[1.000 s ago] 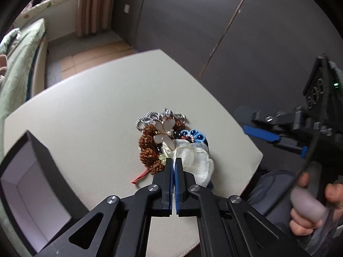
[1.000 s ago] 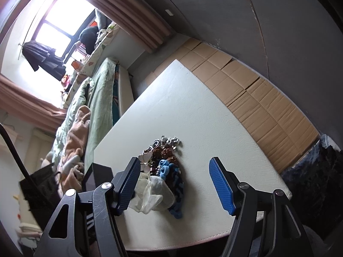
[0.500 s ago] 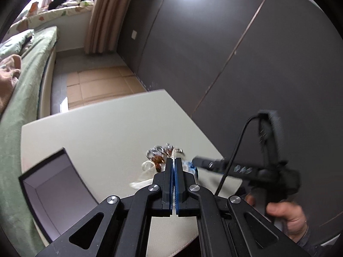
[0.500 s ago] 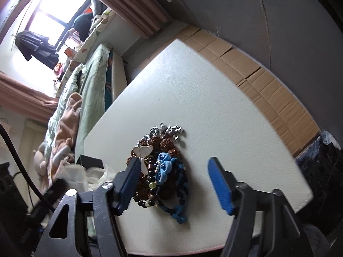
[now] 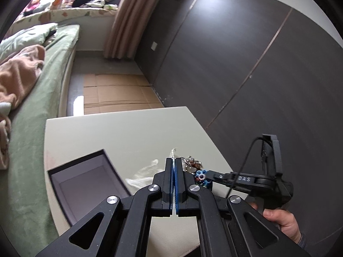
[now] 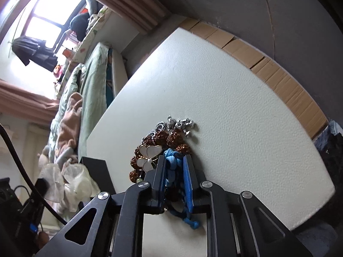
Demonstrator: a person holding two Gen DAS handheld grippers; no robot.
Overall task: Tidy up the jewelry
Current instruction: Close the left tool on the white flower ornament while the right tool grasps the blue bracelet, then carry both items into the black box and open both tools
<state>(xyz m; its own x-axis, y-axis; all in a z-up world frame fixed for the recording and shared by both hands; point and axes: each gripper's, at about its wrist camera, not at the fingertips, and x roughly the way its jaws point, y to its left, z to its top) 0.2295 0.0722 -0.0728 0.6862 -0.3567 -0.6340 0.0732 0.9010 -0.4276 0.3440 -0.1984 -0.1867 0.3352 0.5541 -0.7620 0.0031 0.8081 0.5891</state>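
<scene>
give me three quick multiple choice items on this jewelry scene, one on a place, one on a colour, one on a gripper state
1. Where is the open box in the left wrist view?
A. left of the left gripper
B. on the bed
C. on the floor

2. What colour is the braided cord bracelet between the right gripper's fingers?
A. red
B. blue
C. yellow

3. How does the left gripper stand?
A. wide open
B. shut on a sheer white pouch
C. holding the box

Answers: 1 A, the box sits on the table left of the fingers. 2 B, blue cord shows between the right gripper. 3 B, the sheer white pouch hangs from its closed pads.
</scene>
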